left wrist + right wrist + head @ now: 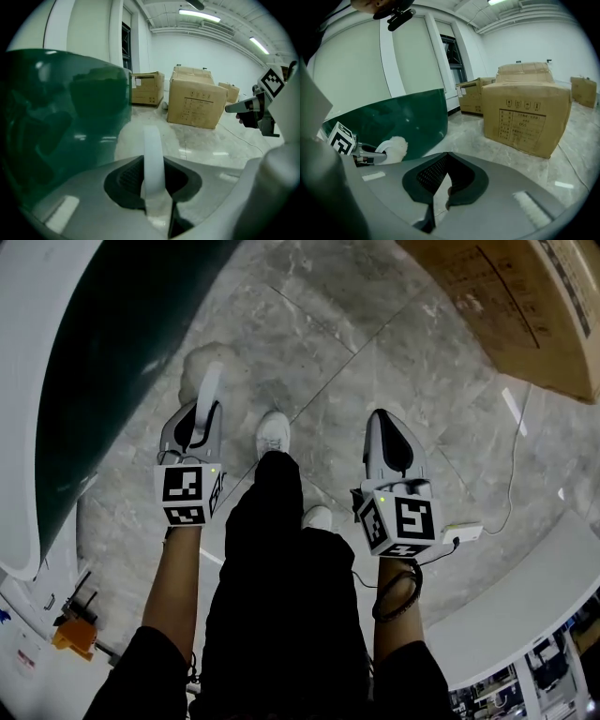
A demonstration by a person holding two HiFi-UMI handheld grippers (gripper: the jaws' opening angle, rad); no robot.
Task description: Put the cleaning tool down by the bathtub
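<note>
Left gripper (152, 161): jaws are clamped on the flat white handle (151, 140) of the cleaning tool (204, 381). The handle is pinched edge-on and runs straight out past the tips. Right gripper (443, 180): jaws are brought together and nothing is held. Only a sliver of floor is seen through the slot lower down.

Hard to read:
- In the left gripper view the tool's head is washed out to a pale blur beyond the handle, and no outline can be resolved.
- Contact between head and floor can't be confirmed from any view.
- The near end of the handle is covered by the gripper body.
- The bathtub (103, 352) is cut off by the frame edge. Only its dark green outer wall and white rim are shown.

Tool: a slim white handle, slightly curved, ends in a fluffy white head (396, 147). It is held out ahead of the left gripper over the grey marble floor (375, 343), with the head just beside the tub's green wall.

Further out, white shoes (273, 432) are seen between the two grippers. A white cable (514, 465) is laid across the floor at right. A cardboard box (525, 117) is set well apart from the tub, with more boxes behind it.
</note>
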